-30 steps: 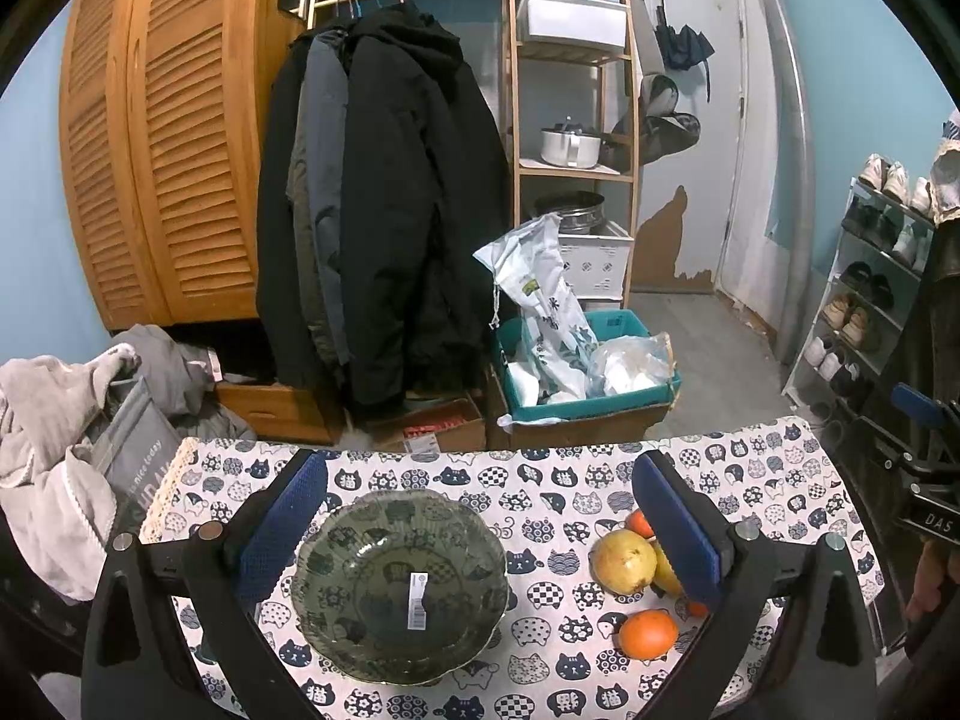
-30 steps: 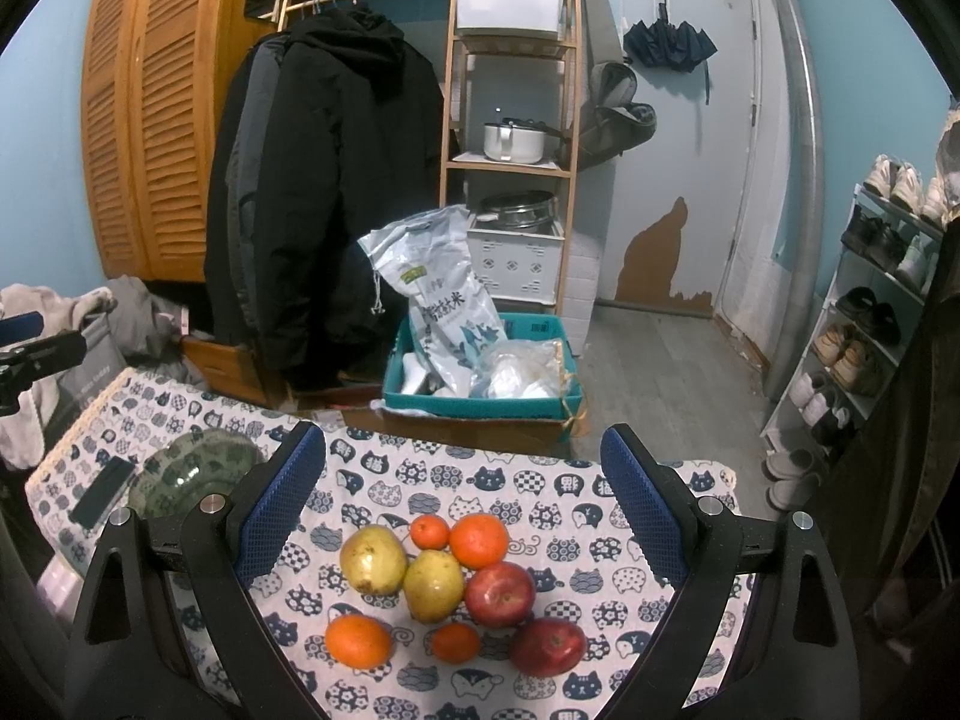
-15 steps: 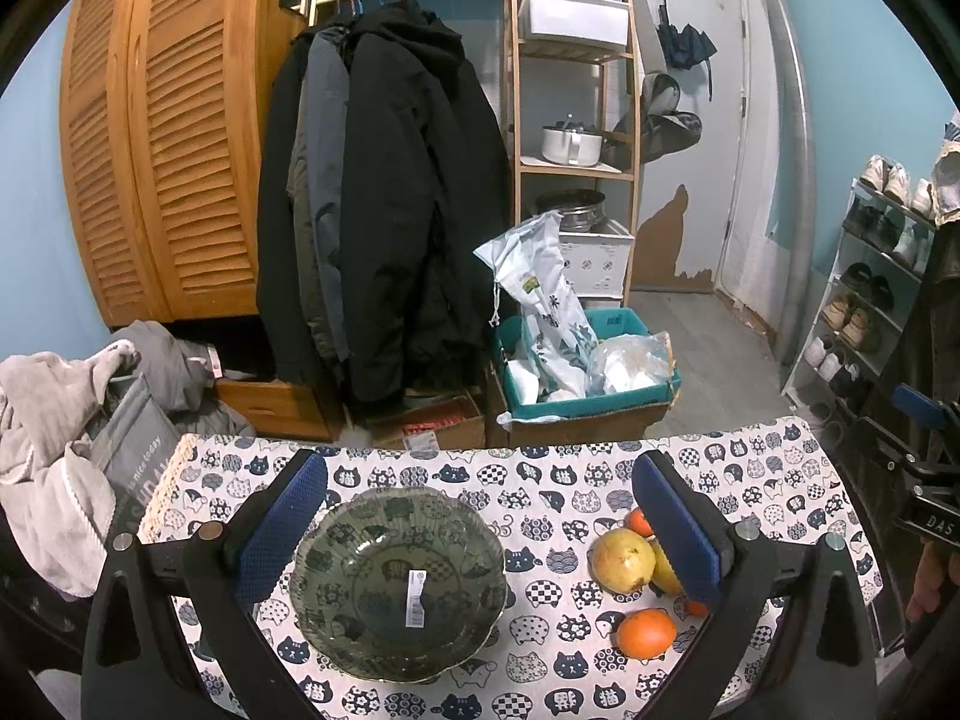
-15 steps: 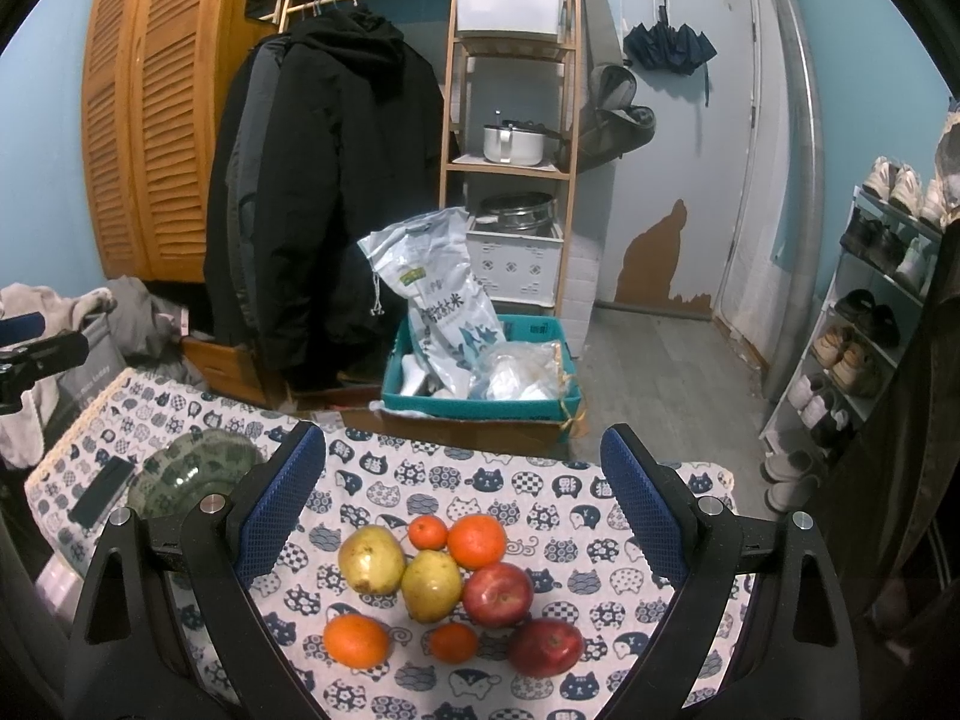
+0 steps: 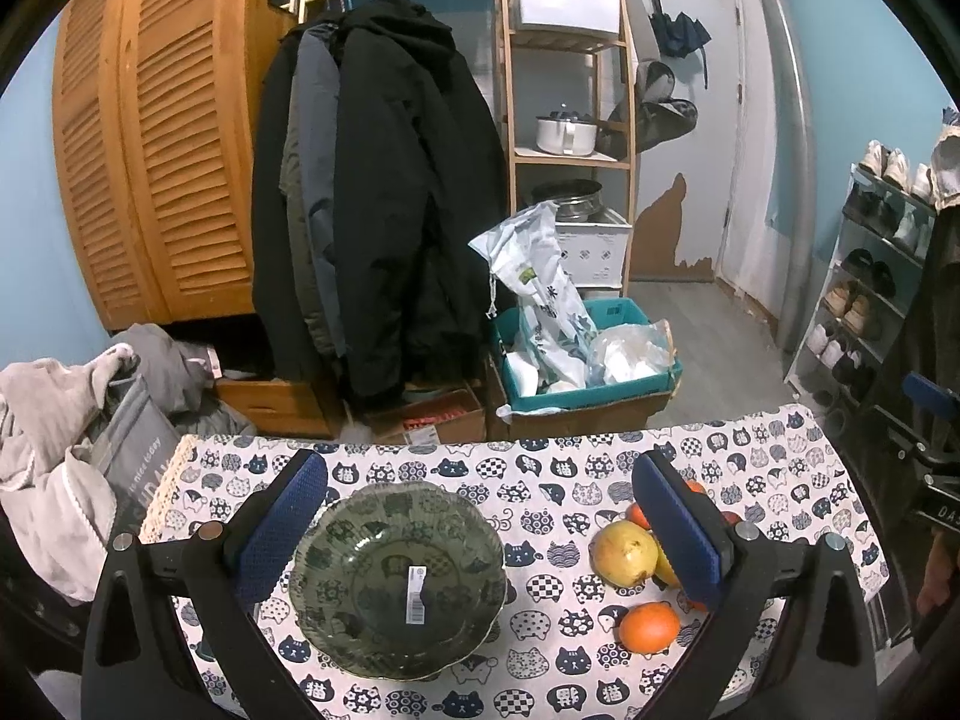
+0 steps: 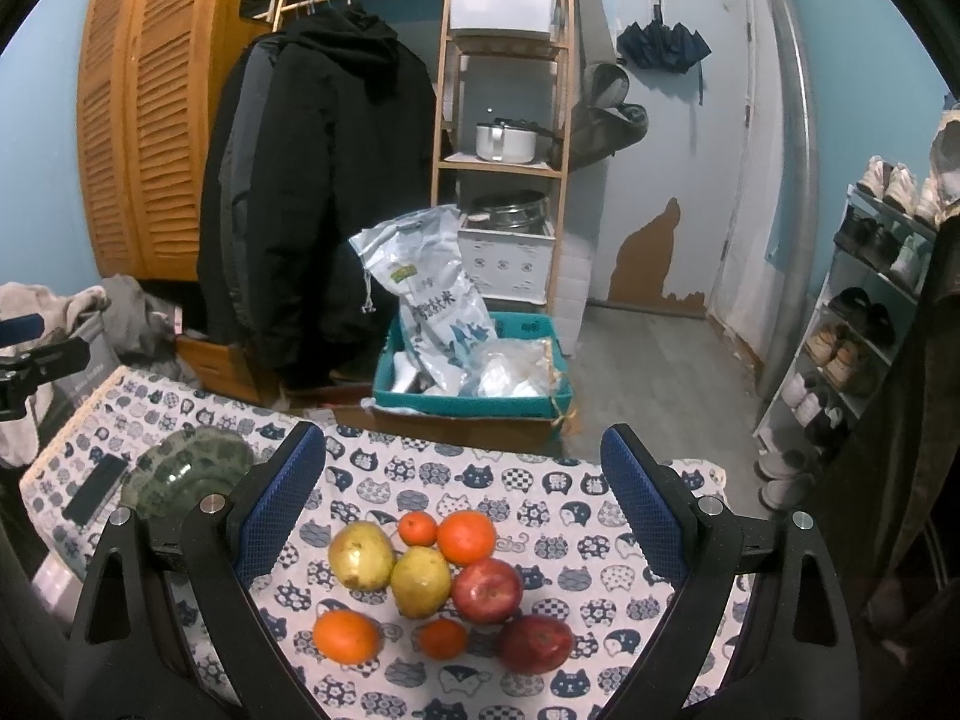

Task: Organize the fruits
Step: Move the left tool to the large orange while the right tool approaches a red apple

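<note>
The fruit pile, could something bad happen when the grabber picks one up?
Maybe. The fruits lie bunched and touching, so the open right gripper closing on one pear might nudge a red apple and set it rolling on the tablecloth. The glass bowl lies off to the side, so a round fruit could slip out on the way there.

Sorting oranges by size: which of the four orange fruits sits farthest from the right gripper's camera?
The small orange at the back of the pile, between the left pear and the big orange. The other two oranges lie in front.
</note>
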`<state>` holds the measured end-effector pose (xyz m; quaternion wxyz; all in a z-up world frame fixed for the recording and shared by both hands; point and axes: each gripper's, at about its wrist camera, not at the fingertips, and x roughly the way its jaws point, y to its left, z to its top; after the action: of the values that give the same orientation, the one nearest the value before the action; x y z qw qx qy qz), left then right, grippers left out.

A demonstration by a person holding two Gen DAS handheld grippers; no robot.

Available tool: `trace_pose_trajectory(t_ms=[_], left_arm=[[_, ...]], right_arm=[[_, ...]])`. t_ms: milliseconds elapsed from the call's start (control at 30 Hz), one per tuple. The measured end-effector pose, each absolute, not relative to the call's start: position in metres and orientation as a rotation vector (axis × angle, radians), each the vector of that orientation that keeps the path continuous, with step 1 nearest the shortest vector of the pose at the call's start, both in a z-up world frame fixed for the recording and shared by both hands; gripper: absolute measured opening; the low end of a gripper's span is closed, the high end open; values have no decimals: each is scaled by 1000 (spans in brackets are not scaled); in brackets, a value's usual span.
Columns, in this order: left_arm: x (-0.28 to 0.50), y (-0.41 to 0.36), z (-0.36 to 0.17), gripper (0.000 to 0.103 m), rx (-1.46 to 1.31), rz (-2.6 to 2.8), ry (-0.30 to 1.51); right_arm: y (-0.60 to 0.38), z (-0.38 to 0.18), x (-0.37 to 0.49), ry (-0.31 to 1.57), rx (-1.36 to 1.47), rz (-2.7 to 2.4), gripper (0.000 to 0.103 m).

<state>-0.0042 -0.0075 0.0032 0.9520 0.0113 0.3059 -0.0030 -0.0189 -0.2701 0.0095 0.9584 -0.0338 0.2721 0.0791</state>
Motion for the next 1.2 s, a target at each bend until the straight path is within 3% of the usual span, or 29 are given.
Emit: trace_pose_trajectory(t_ms=[333,1200], left_arm=[[3,-28,-12,102,51,-55,655],[41,-88,-142,102,60,-121,1095]], right_arm=[[-285,-11,-14,602,-71,118,92],[-333,-138,7,1010,-55,57,92]])
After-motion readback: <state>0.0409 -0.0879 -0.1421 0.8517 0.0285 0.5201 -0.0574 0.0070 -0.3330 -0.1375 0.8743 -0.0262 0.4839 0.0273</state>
